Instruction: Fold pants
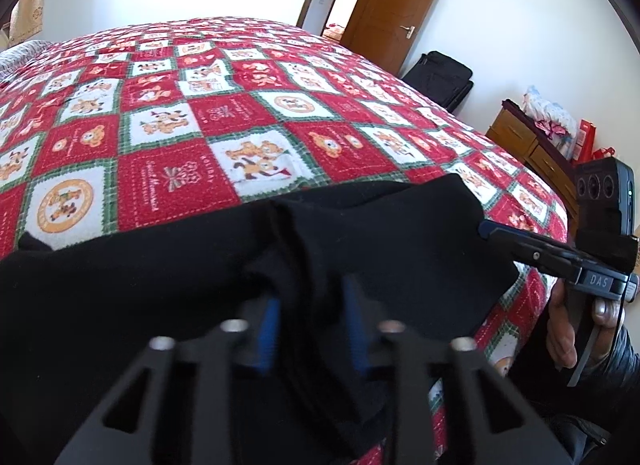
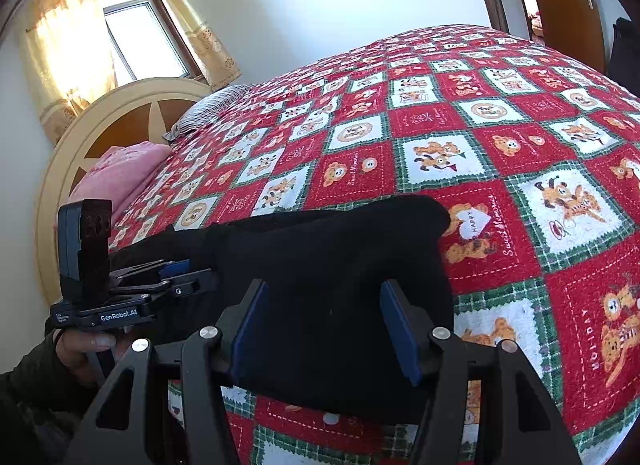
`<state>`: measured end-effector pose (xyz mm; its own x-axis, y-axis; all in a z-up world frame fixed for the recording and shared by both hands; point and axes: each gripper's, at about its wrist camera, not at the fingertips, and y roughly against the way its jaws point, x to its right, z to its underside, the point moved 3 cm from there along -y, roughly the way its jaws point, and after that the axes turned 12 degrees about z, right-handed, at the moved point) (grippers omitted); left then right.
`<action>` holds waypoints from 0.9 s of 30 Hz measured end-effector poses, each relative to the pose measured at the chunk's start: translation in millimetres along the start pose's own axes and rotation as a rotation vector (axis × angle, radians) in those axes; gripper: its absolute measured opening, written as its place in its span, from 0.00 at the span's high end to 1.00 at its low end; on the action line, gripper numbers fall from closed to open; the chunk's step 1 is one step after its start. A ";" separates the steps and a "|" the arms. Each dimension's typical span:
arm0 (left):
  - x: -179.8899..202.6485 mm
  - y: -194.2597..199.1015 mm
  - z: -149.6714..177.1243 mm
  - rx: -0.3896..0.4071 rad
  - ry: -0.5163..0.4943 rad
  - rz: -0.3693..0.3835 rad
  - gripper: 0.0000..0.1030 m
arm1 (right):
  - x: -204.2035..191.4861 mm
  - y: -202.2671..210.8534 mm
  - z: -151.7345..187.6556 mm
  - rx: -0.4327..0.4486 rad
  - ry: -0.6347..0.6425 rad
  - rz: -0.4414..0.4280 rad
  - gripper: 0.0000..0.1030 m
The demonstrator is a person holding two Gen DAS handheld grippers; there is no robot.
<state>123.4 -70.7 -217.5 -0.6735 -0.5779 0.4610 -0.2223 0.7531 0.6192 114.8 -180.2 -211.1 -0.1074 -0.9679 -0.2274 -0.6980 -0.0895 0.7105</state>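
The black pants (image 1: 360,233) lie folded in a thick bundle near the front edge of the bed; they also show in the right wrist view (image 2: 328,265). My left gripper (image 1: 314,305) has its blue pads closed around a bunch of the black cloth. In the right wrist view it (image 2: 180,269) grips the bundle's left end. My right gripper (image 2: 326,325) is open, its blue pads wide apart just above the bundle's right part. In the left wrist view it (image 1: 486,231) reaches in from the right, its tip at the bundle's edge.
A red, white and green checked quilt (image 1: 200,113) covers the bed. A pink pillow (image 2: 120,173) and a round headboard (image 2: 132,105) are at its head. A wooden dresser (image 1: 532,145), a black bag (image 1: 440,73) and a brown door (image 1: 400,5) stand beyond the far side.
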 end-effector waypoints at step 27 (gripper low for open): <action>-24.5 64.0 16.1 0.112 0.033 -0.161 0.27 | -86.7 17.6 26.6 0.079 0.438 0.009 0.42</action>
<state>114.3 -3.3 -199.4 -0.5998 -0.7021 0.3839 -0.4035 0.6797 0.6125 93.0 -91.6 -196.6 0.1845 -0.9783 0.0945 -0.7520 -0.0786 0.6545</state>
